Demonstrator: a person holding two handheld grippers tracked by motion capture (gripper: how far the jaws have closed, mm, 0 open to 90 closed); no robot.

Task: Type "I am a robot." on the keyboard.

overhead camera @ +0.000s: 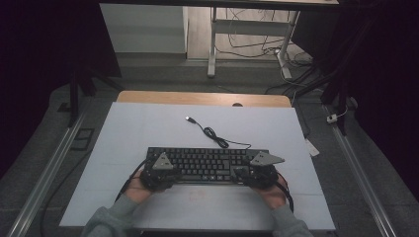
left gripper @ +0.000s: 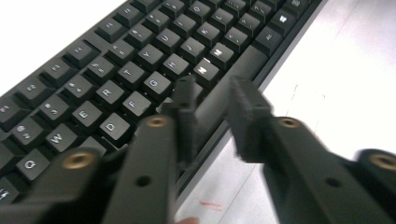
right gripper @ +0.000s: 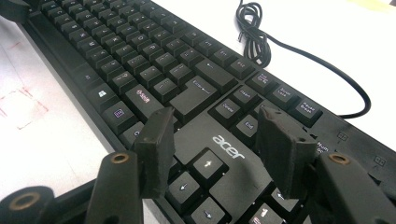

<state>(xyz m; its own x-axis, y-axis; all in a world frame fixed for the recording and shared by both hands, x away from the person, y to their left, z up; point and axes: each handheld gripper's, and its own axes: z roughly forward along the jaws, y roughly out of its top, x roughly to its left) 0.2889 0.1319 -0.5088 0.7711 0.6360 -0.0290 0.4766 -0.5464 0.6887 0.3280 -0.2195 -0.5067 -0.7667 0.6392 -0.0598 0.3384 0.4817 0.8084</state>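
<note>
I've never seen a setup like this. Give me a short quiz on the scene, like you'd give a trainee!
1. Which brand name is printed on the keyboard? A) acer B) sony C) dell
2. True or false: the keyboard's cable is plugged into a computer.
3. Which gripper's jaws are above the arrow keys?

Key:
1. A.
2. False: its plug lies loose on the table.
3. The right gripper, with its jaws open.
</note>
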